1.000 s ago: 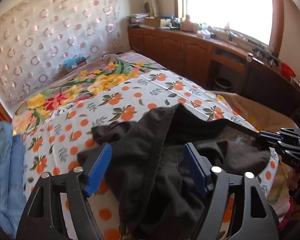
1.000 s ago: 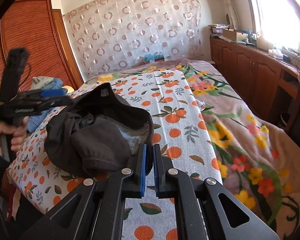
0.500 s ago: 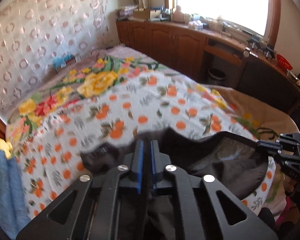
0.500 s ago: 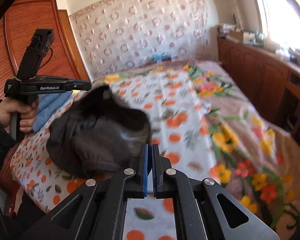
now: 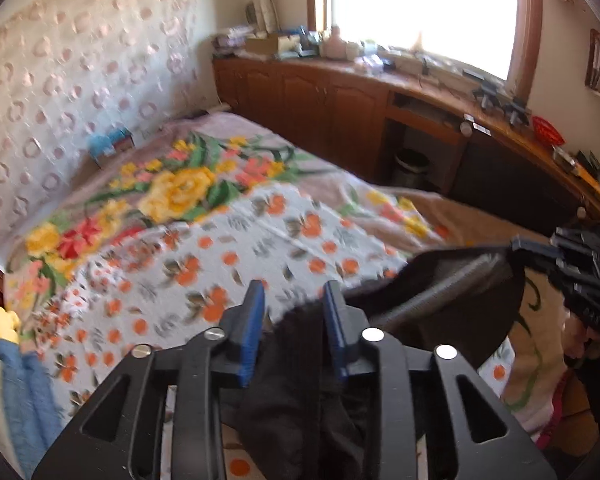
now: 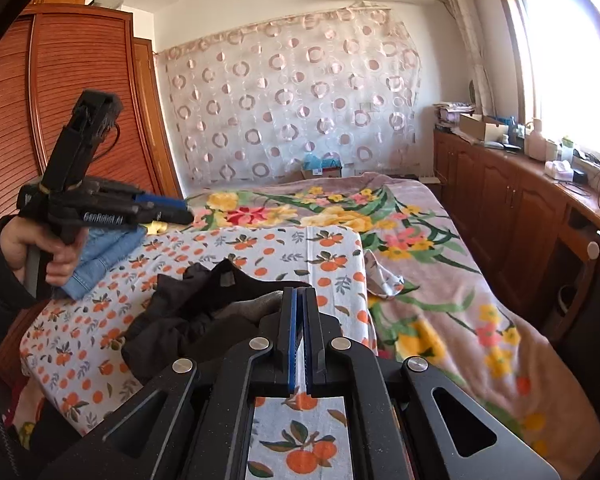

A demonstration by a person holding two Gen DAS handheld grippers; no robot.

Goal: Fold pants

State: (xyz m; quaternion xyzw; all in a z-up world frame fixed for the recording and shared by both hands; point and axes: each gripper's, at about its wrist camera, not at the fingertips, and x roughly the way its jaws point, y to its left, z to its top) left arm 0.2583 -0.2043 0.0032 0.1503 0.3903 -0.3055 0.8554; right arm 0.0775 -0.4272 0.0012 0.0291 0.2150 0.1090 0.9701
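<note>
Pants point(image 6: 204, 312), dark and bunched, lie on the near part of the orange-print sheet point(image 6: 268, 248), close to the bed's near edge; their waistband is stretched taut toward the right gripper point(image 6: 299, 304), whose blue pads are pressed together on the cloth at the tips; in the left wrist view that gripper point(image 5: 540, 256) sits at the right edge of the picture with the dark fabric point(image 5: 440, 292) pulled up to it. Left gripper point(image 5: 292, 300) has its jaws opening, part-way apart, with dark cloth lying between the blue pads point(image 5: 252, 332) but not pinched; seen from the right wrist view, it point(image 6: 168, 210) is raised above the bed's left side in a hand point(image 6: 48, 248) with a dark sleeve, clear of the pants. Folded blue clothes point(image 6: 100, 252) rest at the sheet's left edge, near the wooden wardrobe point(image 6: 60, 120); the sheet's far edge ends on a floral blanket point(image 6: 420, 264) that runs on, bare of clothes, to the patterned curtain point(image 6: 292, 108) at the far end; a small flap of the sheet point(image 6: 384, 280) is turned up at its right edge; wooden cabinets point(image 6: 500, 208) line the window side, with a narrow gap between them and the bed.
</note>
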